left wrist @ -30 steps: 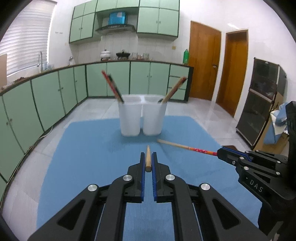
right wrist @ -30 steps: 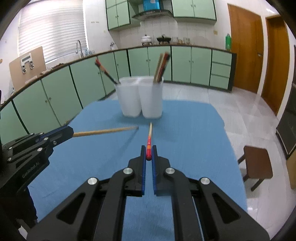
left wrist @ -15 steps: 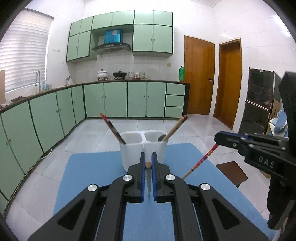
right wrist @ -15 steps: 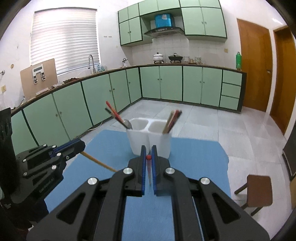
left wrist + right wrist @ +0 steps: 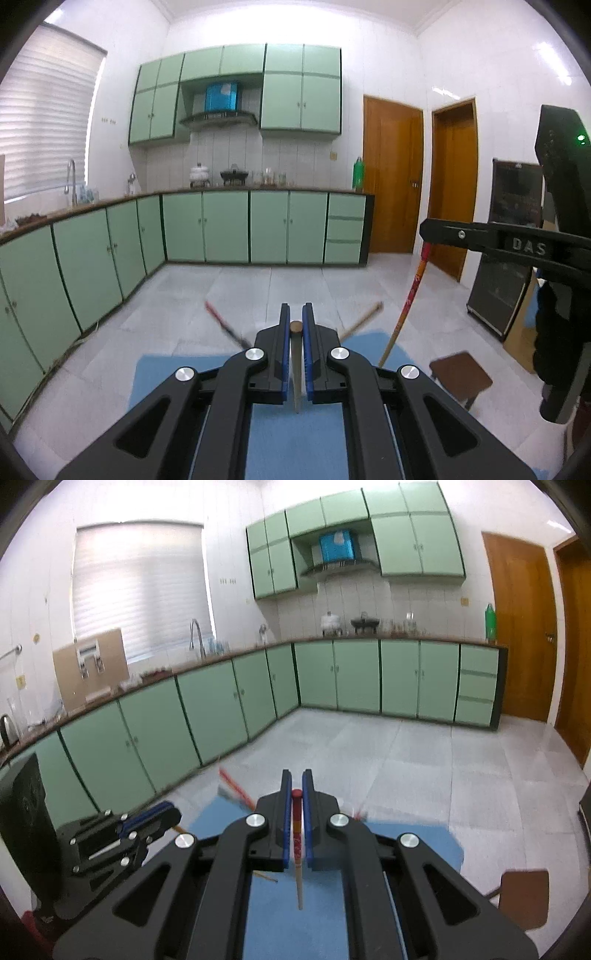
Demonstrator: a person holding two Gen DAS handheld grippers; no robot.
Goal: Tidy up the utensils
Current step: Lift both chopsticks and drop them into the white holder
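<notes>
My left gripper (image 5: 295, 325) is shut on the top end of a plain wooden chopstick (image 5: 296, 380), which hangs tip down over the blue mat (image 5: 166, 376). High at the right, my right gripper (image 5: 428, 236) holds a red-topped chopstick (image 5: 406, 299) slanting down. In the right wrist view that gripper (image 5: 296, 794) is shut on the red-topped chopstick (image 5: 298, 853). The left gripper (image 5: 168, 814) is low at the left. Blurred utensil tops (image 5: 225, 326) (image 5: 364, 319) poke up beyond my fingers; the cups holding them are hidden.
Green kitchen cabinets (image 5: 229, 229) line the far wall and the left side. A brown stool (image 5: 460, 373) stands on the tiled floor right of the mat, also the stool (image 5: 524, 893). A dark cabinet (image 5: 509, 243) stands by the doors.
Both grippers have risen with their chopsticks, which went from pointing forward to hanging tip down. The two white cups have dropped out of sight behind the fingers.
</notes>
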